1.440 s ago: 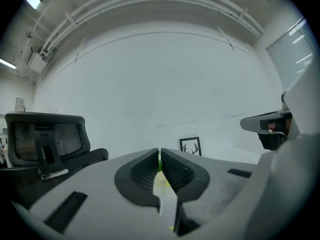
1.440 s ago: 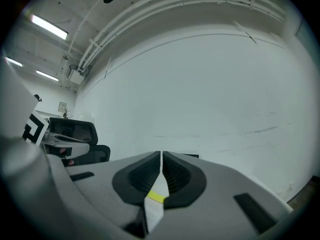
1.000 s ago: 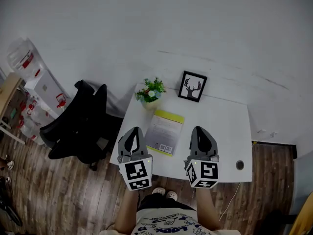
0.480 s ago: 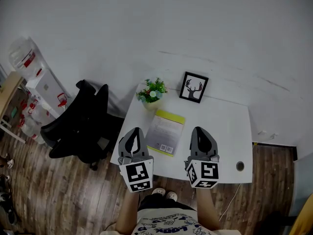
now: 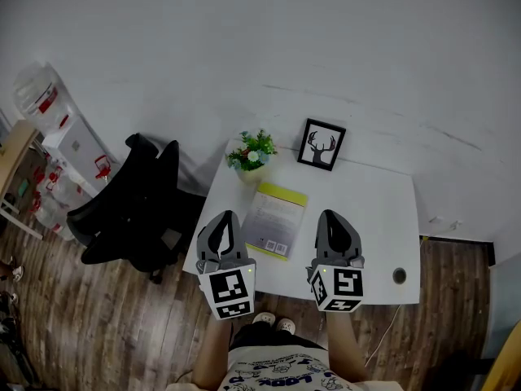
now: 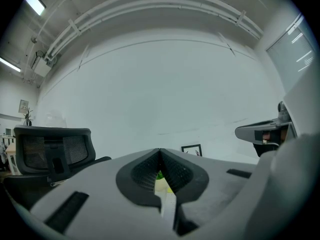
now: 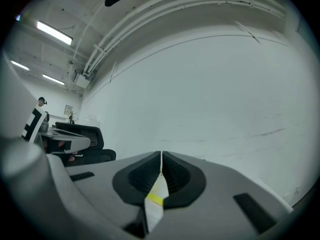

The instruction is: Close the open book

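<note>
Wall, white and bare, fills the upper part of the head view; wood-plank floor runs below it. The white table stands against the wall, with the person at its near edge. A black office chair sits just beside the table's left side, apparently pushed aside to leave the standing position free.

The book lies flat on the left half of the table, between the two grippers and slightly ahead of them. One pale cover faces up, with a yellow band along the far edge and a small printed code at the near right corner. No spread pages are visible. Judgement: the book reads as closed, so the task appears complete or not yet set up.

The left gripper and the right gripper hover over the near edge, one on each side of the book, neither touching it. Each pair of jaws is pressed together at the tips with nothing between them. In the gripper views the book's yellow band shows only through the slot behind the tips. The symmetrical, level hold suggests a neutral rest pose.

A framed deer picture leans at the back edge, and a small potted plant stands just beyond the book. Both are set back, probably to keep the working area free
</note>
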`<control>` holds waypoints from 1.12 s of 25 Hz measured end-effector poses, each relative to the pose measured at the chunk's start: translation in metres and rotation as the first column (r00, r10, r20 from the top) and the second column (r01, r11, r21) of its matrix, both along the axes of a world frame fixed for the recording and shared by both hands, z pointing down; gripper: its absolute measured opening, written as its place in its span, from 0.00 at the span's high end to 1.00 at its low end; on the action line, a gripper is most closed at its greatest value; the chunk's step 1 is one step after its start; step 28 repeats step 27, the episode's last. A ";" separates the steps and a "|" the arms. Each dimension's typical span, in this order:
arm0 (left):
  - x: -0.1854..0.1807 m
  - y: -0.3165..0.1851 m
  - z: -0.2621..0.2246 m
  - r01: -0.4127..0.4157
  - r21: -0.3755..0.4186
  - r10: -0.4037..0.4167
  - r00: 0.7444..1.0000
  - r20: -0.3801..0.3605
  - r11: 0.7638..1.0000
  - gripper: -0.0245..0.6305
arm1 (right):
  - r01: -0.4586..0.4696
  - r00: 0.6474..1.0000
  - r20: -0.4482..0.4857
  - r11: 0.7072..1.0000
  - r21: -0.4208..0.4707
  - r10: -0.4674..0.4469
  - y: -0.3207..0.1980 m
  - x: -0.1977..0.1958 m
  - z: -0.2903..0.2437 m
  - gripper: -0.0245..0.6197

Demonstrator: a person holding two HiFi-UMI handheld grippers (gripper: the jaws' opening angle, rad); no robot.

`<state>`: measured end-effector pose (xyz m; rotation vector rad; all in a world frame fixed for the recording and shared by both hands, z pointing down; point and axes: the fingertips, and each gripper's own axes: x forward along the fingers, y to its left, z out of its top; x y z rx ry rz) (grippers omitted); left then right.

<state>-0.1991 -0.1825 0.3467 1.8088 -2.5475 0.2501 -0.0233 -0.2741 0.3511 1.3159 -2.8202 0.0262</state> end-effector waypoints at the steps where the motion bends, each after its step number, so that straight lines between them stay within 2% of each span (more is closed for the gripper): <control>1: 0.000 0.000 0.000 0.000 0.000 0.000 1.000 0.001 1.000 0.93 | 0.001 1.000 -0.002 1.000 0.000 -0.001 0.000 0.000 0.000 0.91; 28: 0.000 -0.003 -0.003 -0.007 0.006 0.007 1.000 -0.001 1.000 0.93 | -0.011 1.000 -0.007 1.000 -0.005 0.011 -0.004 0.003 0.002 0.91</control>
